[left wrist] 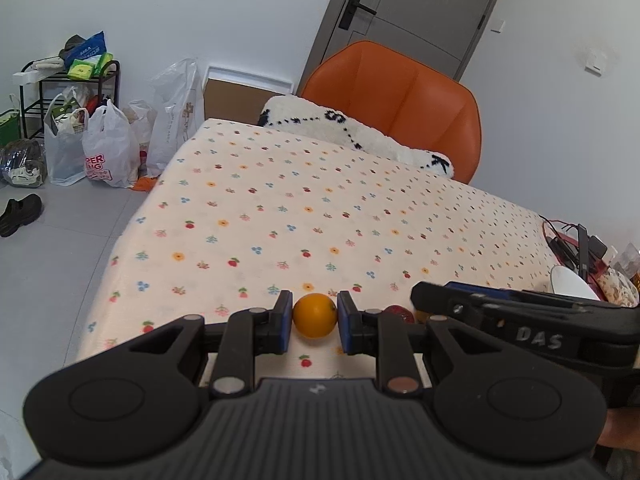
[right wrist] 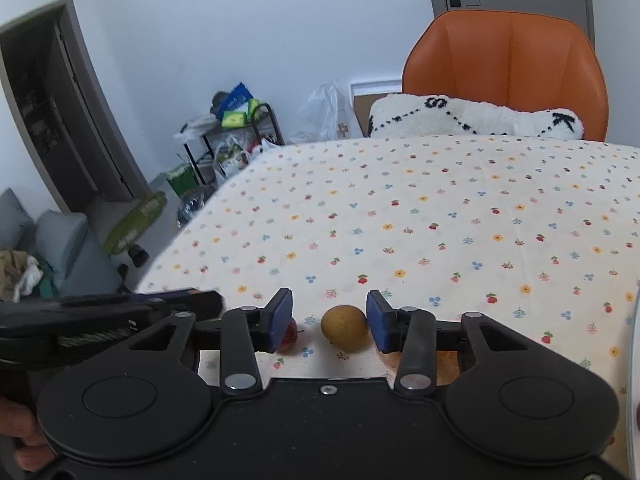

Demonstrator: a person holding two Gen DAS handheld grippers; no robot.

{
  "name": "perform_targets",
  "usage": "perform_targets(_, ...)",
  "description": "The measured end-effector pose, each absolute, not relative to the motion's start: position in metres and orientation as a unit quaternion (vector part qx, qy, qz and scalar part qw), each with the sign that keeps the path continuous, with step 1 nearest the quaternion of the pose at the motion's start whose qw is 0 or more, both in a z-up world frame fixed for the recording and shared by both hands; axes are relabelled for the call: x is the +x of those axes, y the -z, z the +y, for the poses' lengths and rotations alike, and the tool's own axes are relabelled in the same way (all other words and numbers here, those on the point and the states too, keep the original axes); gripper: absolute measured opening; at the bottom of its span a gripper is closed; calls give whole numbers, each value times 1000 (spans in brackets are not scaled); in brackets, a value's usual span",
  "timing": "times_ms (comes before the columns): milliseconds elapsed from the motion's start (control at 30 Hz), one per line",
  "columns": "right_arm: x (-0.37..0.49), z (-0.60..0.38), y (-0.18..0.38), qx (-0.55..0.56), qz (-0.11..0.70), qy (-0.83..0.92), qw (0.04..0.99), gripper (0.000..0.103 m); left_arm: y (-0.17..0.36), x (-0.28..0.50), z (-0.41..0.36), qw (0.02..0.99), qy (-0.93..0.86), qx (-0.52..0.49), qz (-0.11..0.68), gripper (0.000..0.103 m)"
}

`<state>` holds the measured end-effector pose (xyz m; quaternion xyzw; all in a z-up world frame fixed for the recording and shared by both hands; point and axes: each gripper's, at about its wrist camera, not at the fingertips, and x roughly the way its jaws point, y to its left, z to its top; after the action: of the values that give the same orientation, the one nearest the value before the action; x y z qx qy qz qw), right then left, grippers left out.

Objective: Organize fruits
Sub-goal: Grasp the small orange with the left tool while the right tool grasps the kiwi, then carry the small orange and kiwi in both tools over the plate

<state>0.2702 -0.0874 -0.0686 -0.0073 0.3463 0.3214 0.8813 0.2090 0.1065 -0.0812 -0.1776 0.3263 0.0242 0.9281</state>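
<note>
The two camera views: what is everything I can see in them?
orange: one, orange, on the tablecloth between the left tool's fingers
brownish round fruit: one, yellow-brown, between the right tool's fingers
red fruit: one, dark red, between those two fruits, partly hidden
tablecloth: one, cream with small flowers, over the table
white bowl: one, white, right end of the table
chair: one, orange, behind the table
cushion: one, white and black, on the chair
door: one, grey, behind the chair
plastic bags: several, mostly white, on the floor
left tool: open
right tool: open

Open floral tablecloth [left wrist: 304, 200] ahead; orange chair [left wrist: 400, 96] and fluffy cushion [left wrist: 352, 132] beyond.
</note>
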Motion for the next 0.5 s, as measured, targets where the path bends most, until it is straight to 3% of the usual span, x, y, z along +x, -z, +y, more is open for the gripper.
perform_targets(67, 271, -87, 71, -8, 352, -320, 880, 33, 79, 206, 108, 929, -27, -179, 323, 22)
perform_targets(233, 267, -90, 76, -9, 361, -316, 877, 25, 76, 200, 108, 930, -29, -179, 320, 22)
perform_targets(500, 250, -106, 63, -2, 350, -318, 881, 25, 67, 190, 96, 934, -21, -176, 310, 22)
